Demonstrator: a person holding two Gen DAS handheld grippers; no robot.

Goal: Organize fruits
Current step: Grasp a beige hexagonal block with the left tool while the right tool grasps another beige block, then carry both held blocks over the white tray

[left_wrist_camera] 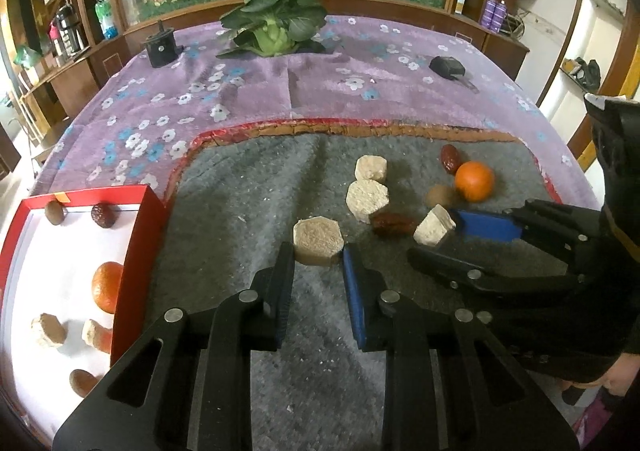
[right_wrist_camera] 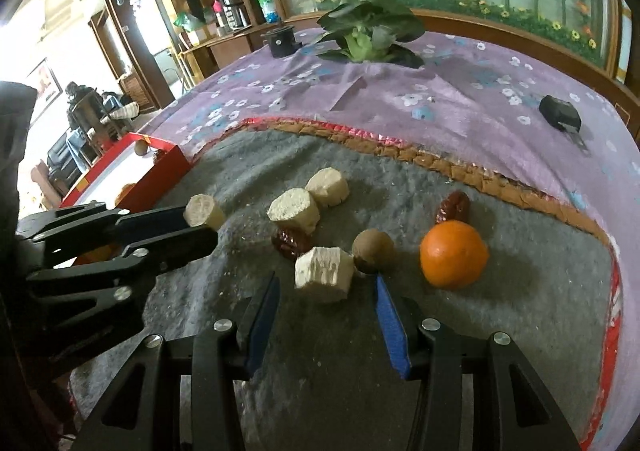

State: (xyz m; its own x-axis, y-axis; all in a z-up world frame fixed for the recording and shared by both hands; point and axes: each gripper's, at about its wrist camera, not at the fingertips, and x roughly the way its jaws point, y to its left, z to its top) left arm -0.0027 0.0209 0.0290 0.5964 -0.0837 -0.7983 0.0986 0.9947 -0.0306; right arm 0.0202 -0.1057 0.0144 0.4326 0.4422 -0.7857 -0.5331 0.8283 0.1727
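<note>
The left gripper (left_wrist_camera: 319, 257) is clamped on a hexagonal cake (left_wrist_camera: 318, 239) at its fingertips. The red tray (left_wrist_camera: 138, 251) lies to that gripper's left. The right gripper (right_wrist_camera: 326, 291), half open and empty, has a cut cake piece (right_wrist_camera: 324, 274) directly ahead between its fingertips.

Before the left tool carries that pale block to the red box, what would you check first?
1. Grip: left tool is shut on the hexagonal block, a finger at each side. Ok.
2. Block clear of the grey mat: cannot tell.
3. Room in the red box: white floor shows between the orange and the other pieces. Ok.
4. Path to the box: bare mat between. Ok.
5. Right tool out of the way: it is open around another pale block, off to the right. Ok.
</note>
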